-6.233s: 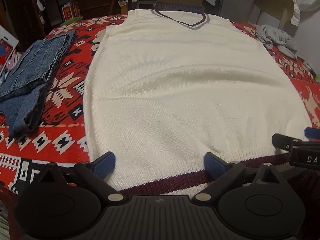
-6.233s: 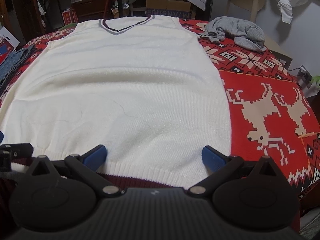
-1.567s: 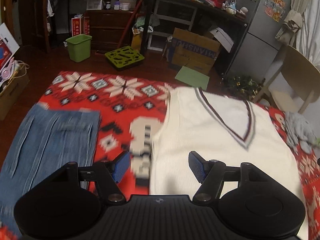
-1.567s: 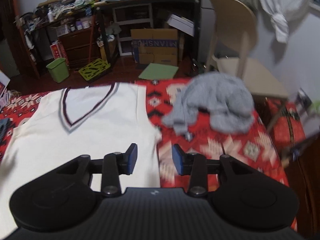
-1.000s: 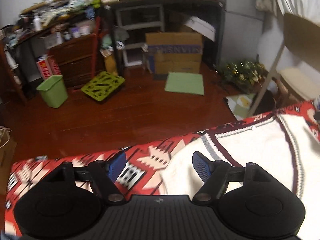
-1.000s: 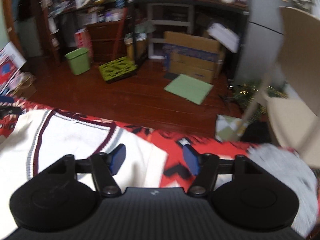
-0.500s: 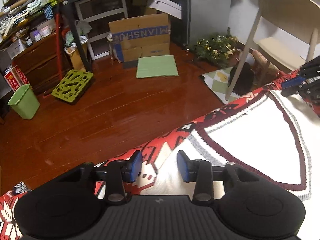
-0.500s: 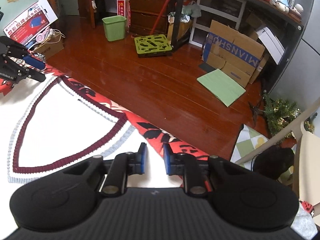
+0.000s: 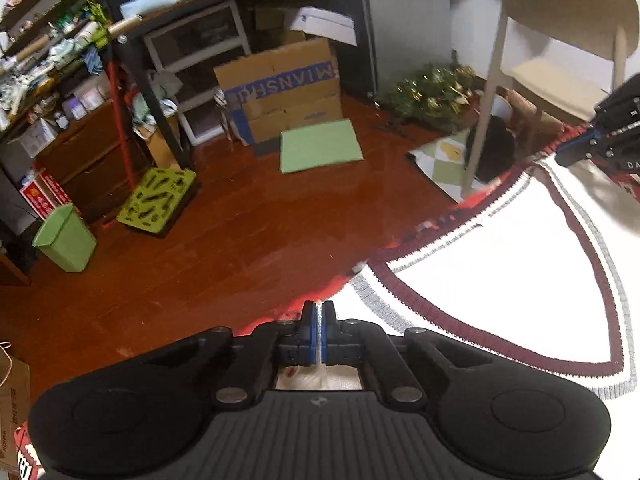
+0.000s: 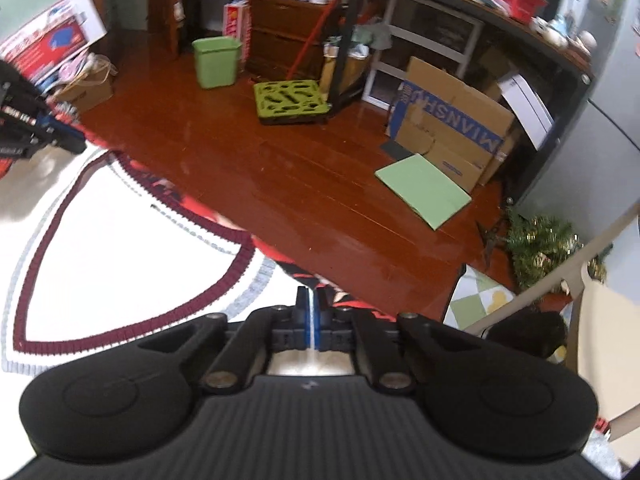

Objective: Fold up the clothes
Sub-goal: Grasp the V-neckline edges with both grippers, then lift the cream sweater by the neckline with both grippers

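Left wrist view: the left gripper (image 9: 319, 322) has its blue pads together, pinching the shoulder edge of the cream vest (image 9: 500, 280), which lies flat on the red patterned cloth (image 9: 304, 300) with its maroon V-neck toward the floor. The right gripper (image 9: 600, 140) shows at the vest's far shoulder. On the floor stand a green bin (image 9: 66, 238), its contents not visible, and a cardboard box (image 9: 284, 96).

Right wrist view: the right gripper (image 10: 311, 318) is likewise clamped on the vest's (image 10: 100, 248) other shoulder edge. The green bin (image 10: 216, 62) and the cardboard box (image 10: 448, 132) stand beyond.
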A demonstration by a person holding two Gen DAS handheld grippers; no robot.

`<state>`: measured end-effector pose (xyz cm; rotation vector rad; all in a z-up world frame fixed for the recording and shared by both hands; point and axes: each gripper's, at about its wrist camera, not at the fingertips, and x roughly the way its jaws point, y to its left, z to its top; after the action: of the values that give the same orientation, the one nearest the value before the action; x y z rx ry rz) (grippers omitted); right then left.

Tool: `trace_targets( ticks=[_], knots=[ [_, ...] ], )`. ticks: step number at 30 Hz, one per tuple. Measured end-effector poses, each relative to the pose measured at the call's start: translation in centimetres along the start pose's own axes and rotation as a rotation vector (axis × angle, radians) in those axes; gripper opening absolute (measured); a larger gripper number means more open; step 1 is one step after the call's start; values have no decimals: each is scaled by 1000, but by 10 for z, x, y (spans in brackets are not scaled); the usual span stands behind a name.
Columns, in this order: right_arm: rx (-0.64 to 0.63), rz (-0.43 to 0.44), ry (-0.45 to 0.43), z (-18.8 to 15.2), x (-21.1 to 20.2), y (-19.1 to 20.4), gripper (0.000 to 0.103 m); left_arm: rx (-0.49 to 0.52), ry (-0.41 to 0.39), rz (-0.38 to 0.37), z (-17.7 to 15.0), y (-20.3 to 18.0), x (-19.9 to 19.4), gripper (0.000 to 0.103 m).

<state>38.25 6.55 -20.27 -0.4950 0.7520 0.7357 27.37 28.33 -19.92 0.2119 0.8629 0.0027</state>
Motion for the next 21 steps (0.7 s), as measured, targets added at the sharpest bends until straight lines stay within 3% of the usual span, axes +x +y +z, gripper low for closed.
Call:
trace_targets(
  ticks=[5,7,9,10,11,14,17,18,19,21],
  knots=[
    [-11,-10,2,-2,3,3,3,-17,16,20,6,0,6,4],
    [7,14,-15,2,-2,-1,8,-30,7,6,9,4,3,12],
    [35,50,-37,6,-6,-4,23,-50,-10,-11,13,8,0,22],
    [50,69,-48,8,-8,-6,24,-53,-12,-20,13,10,1,30],
    [47,83,-47,11,-7,-6,24,-49,-7,-28,15,10,2,31],
    [-34,87,13,16,7,5,24,0,25,-56,19,4,10,30],
    [-24,97,23,21,15,9,22,46,30,-59,21,-2,15,30],
    [0,117,26,23,16,8,10,50,30,-70,22,-3,15,22],
    [7,123,25,23,17,9,9,47,34,-96,22,-2,16,6],
    [-14,97,13,23,17,15,5,63,26,-75,22,-8,17,5]
  ],
)
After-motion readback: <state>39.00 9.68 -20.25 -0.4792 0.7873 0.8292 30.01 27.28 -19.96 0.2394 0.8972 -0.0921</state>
